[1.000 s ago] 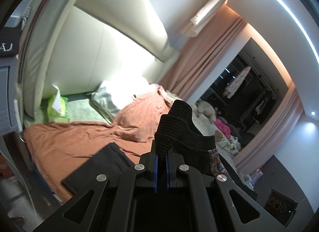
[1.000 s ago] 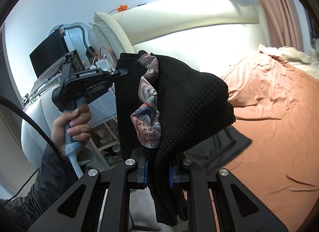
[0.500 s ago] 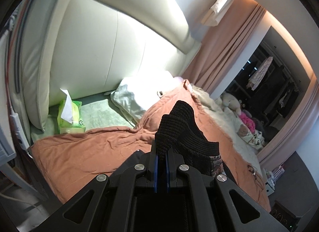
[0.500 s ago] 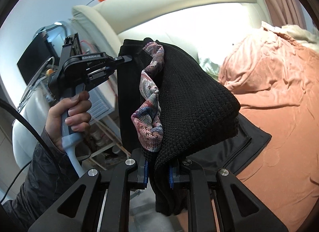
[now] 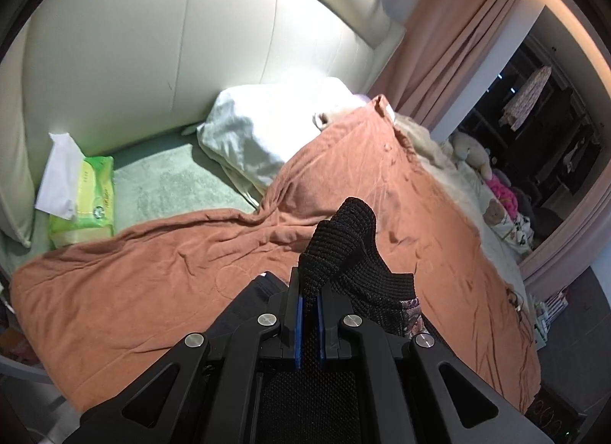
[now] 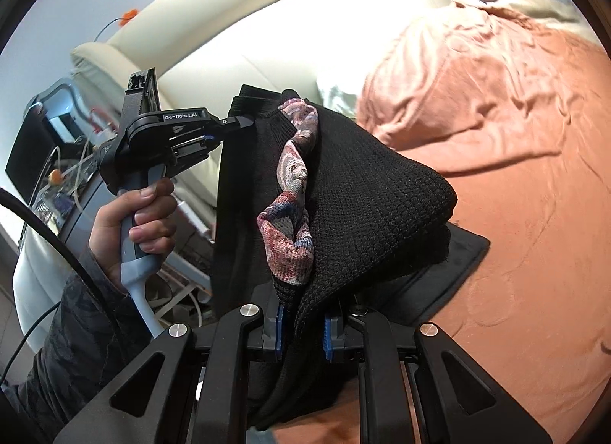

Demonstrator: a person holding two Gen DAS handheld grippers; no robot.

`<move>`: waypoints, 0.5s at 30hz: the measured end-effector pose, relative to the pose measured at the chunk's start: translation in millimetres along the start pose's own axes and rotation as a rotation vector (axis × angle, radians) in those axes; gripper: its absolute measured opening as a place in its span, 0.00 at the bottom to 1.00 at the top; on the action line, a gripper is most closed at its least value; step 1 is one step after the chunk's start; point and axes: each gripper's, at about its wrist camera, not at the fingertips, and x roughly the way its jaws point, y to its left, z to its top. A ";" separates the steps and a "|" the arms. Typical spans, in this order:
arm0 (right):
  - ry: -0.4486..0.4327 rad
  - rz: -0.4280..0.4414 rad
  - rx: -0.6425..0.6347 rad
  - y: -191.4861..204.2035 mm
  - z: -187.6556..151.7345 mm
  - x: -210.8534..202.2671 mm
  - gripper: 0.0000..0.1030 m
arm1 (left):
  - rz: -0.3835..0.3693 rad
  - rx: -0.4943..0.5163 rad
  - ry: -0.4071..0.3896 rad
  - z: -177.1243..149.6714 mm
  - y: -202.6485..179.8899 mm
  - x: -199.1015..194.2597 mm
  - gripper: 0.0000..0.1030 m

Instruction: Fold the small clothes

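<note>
- Knitwear first: a black knitted garment [image 6: 374, 192] of coarse, waffle-like stitch hangs between the two grippers, above the bed.
- Its inside shows a patterned lining [image 6: 294, 192] in reds, pinks and blues, which curls out along the open edge as a twisted band.
- One ribbed black edge [image 6: 238, 192] drops straight down at the left of the right wrist view; the rest bulges out to the right in a rounded fold.
- Right gripper [image 6: 303, 325]: its blue-padded fingers are nearly together and pinch a thick bunch of the knit, which spills down below them.
- Left gripper [image 5: 309, 291]: fingers all but closed, clamped on a corner of the same garment, with a peak of knit standing up past the tips.
- The left hand [image 6: 133, 226], in a dark sleeve, grips that tool's handle.
- Under the garment a flat black cloth [image 6: 443, 272] lies on the rust-orange bedspread [image 5: 145, 272].
- Further off sit a white pillow [image 5: 263, 134] and a green tissue pack [image 5: 89, 199], against a cream padded headboard [image 5: 191, 42].
</note>
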 end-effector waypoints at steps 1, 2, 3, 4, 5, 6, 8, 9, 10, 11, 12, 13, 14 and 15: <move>0.003 0.000 0.003 -4.6 1.0 1.2 0.11 | 0.006 0.003 0.008 0.2 -0.9 7.2 0.05; 0.006 0.001 0.003 3.4 4.4 12.4 0.11 | 0.015 0.005 0.018 0.6 -1.1 16.1 0.05; 0.009 0.001 0.011 -4.2 4.8 13.2 0.11 | 0.020 0.006 0.026 1.1 -1.5 22.7 0.05; 0.012 0.002 0.014 -1.1 6.6 17.8 0.11 | 0.026 0.007 0.036 0.9 -1.1 29.8 0.05; 0.014 0.001 0.018 -4.1 6.8 19.6 0.11 | 0.034 0.011 0.047 0.4 -0.8 38.3 0.05; 0.016 0.000 0.022 -4.4 7.8 22.7 0.11 | 0.042 0.015 0.055 0.5 -0.8 45.5 0.05; 0.021 -0.006 0.035 -13.8 7.9 27.6 0.11 | 0.057 0.020 0.071 -0.6 0.6 60.1 0.05; 0.028 -0.017 0.042 -19.4 7.8 31.2 0.11 | 0.067 0.020 0.079 -0.4 1.9 67.9 0.05; 0.038 -0.039 0.044 -17.5 9.3 39.4 0.11 | 0.075 0.029 0.084 0.0 2.5 76.0 0.05; 0.056 -0.077 0.054 -20.8 9.5 45.6 0.14 | 0.099 0.045 0.097 0.1 3.2 86.9 0.06; 0.084 -0.118 0.083 -30.3 7.9 52.9 0.16 | 0.129 0.050 0.110 -0.5 5.1 95.7 0.08; 0.114 -0.152 0.116 -33.4 8.7 64.9 0.21 | 0.163 0.049 0.128 -1.4 8.4 104.2 0.17; 0.131 -0.179 0.138 -40.1 8.4 68.2 0.26 | 0.200 0.038 0.147 -3.0 14.2 112.5 0.23; 0.145 -0.194 0.161 -47.2 5.6 69.8 0.28 | 0.218 0.029 0.155 -4.7 18.5 115.7 0.36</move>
